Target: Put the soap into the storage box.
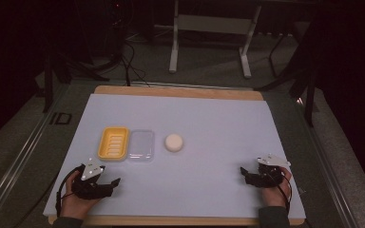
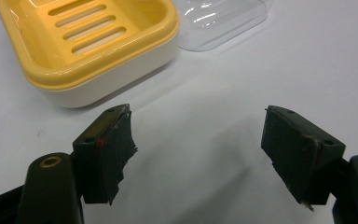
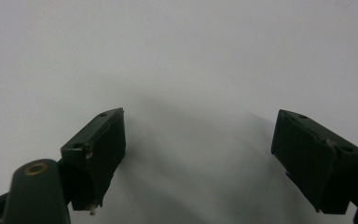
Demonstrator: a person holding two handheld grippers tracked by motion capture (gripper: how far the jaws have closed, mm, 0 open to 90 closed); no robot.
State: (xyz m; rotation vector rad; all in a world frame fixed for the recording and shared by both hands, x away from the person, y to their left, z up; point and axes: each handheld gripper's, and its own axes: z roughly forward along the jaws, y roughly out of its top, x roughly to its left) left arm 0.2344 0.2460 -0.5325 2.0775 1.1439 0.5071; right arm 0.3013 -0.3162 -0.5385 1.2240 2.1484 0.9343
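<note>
1. The yellow soap dish (image 1: 113, 142) lies on the bench (image 1: 218, 123) left of centre, long axis running near to far, the clear lid (image 1: 140, 145) touching its right side and the round soap (image 1: 174, 142) just right of that.
2. The left gripper (image 1: 105, 183), jaws spread and empty, sits just near of the dish, likely the closer hand.
3. The right gripper (image 1: 245, 175), jaws spread, rests well apart, far right.
</note>
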